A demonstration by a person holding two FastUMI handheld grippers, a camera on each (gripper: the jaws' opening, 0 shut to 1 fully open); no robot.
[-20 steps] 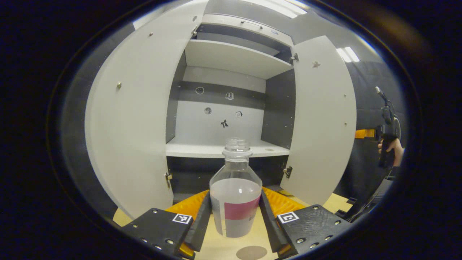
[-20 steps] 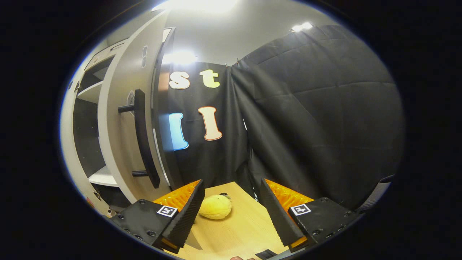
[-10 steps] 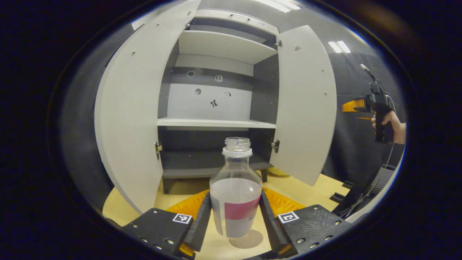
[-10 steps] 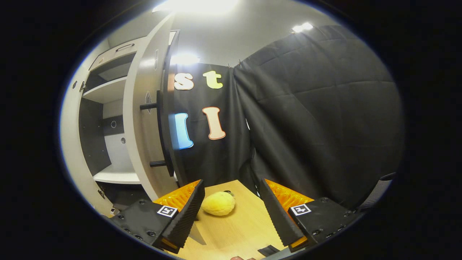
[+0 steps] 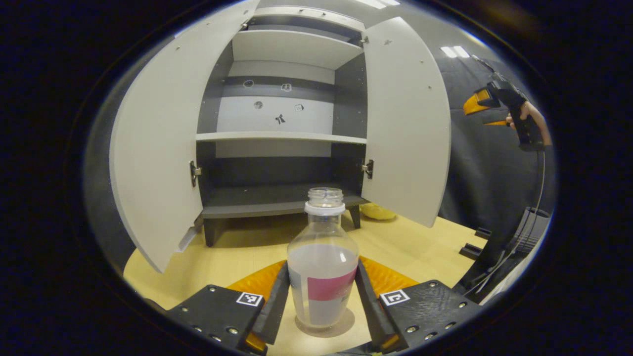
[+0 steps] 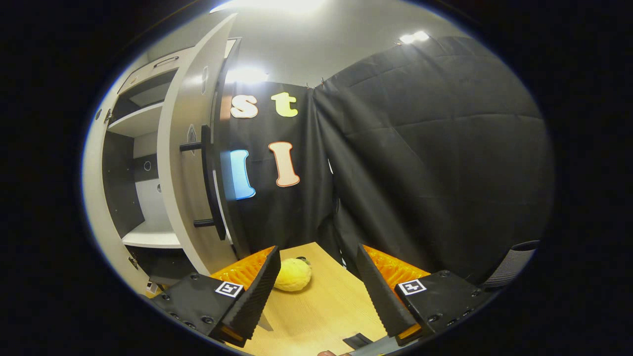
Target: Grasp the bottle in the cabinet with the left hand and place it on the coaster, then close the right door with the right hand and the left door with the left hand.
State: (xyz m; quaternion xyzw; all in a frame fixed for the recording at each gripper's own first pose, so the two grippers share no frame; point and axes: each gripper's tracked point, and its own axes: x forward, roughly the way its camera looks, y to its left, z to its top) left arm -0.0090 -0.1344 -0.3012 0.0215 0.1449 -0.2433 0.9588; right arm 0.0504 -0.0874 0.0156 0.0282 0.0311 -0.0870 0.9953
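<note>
Left gripper (image 5: 322,301) is clamping the bottle (image 5: 323,267) between its fingers, now lowered onto the coaster (image 5: 325,328). Right gripper (image 6: 316,289), jaws spread and empty, is facing the right door's handle (image 6: 206,183), unseen from the left gripper view.

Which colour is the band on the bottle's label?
Pink, on the bottle; the left gripper view shows it best.

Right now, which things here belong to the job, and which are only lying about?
Job: bottle in the left gripper, coaster under it, right door, left door, right gripper.
Lying about: yellow plush toy on the table.
</note>
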